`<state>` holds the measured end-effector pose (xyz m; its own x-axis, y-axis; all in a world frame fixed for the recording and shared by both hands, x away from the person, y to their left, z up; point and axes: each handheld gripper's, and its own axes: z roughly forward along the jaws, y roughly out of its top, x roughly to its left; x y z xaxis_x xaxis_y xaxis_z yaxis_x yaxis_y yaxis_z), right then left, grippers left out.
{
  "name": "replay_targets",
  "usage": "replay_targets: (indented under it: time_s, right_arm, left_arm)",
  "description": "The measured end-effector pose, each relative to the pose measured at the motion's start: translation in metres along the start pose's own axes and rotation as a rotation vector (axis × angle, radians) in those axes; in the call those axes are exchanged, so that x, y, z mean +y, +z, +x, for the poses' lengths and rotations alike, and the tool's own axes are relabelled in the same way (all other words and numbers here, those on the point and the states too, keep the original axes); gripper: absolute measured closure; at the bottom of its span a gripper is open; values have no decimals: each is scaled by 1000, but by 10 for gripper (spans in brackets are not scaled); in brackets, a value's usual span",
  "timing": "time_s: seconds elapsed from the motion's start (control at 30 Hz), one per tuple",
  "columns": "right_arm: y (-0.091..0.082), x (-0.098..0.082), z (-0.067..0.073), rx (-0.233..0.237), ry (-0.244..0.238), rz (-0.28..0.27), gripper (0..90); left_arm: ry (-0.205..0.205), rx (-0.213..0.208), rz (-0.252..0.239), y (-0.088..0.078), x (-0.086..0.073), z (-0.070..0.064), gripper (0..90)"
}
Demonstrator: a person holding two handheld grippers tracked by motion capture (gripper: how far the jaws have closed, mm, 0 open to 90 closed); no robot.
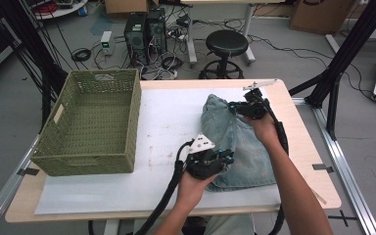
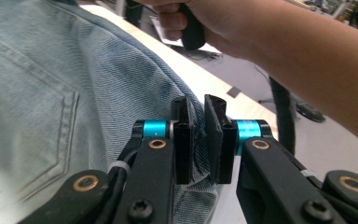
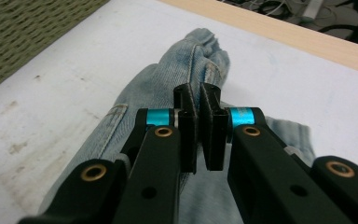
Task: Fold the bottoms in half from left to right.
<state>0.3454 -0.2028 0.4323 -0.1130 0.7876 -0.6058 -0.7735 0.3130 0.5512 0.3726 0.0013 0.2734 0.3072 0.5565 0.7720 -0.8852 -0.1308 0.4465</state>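
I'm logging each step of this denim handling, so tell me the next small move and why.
Probably carry the jeans left toward the green basket: the left gripper and right gripper are each shut on a denim fold, and the basket sits open beside them.

One pair of jeans [image 1: 242,147] on the table, at 3 o'clock from centre, with one back pocket [image 2: 25,126] in the left gripper view. One basket [image 1: 90,128] at 9 o'clock. One white sheet [image 1: 161,122] over one table [image 1: 303,142]. Two grippers: left [image 1: 223,157] at 5 o'clock, right [image 1: 235,106] at 2 o'clock, each with two jaws. On the floor at 12 o'clock: one stool [image 1: 226,45] and two computer towers [image 1: 145,30]. One cardboard box [image 1: 318,14] at 1 o'clock.
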Motion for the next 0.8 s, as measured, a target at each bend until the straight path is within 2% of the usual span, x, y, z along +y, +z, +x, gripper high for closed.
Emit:
replay_targets:
  time_s: [0.23, 0.5, 0.53, 0.63, 0.73, 0.8]
  right_arm:
    - [-12, -21, -30, -31, 64, -1, 870]
    - [-20, -44, -60, -60, 137, 9, 870]
    - [-19, -47, -64, -65, 145, 15, 870]
    - [-17, -52, -70, -80, 154, 46, 870]
    - [-16, -55, -73, -88, 154, 44, 869]
    - [-12, -60, -74, -100, 159, 57, 865]
  left_arm:
    - [15, -56, 27, 38, 11, -14, 816]
    - [-8, -91, 68, 83, 6, -24, 801]
    - [-10, -85, 72, 86, 5, -23, 784]
    - [0, -12, 62, 82, 2, -18, 648]
    - [-5, 53, 26, 64, -2, 1, 574]
    - [-9, 106, -7, 47, -7, 18, 534]
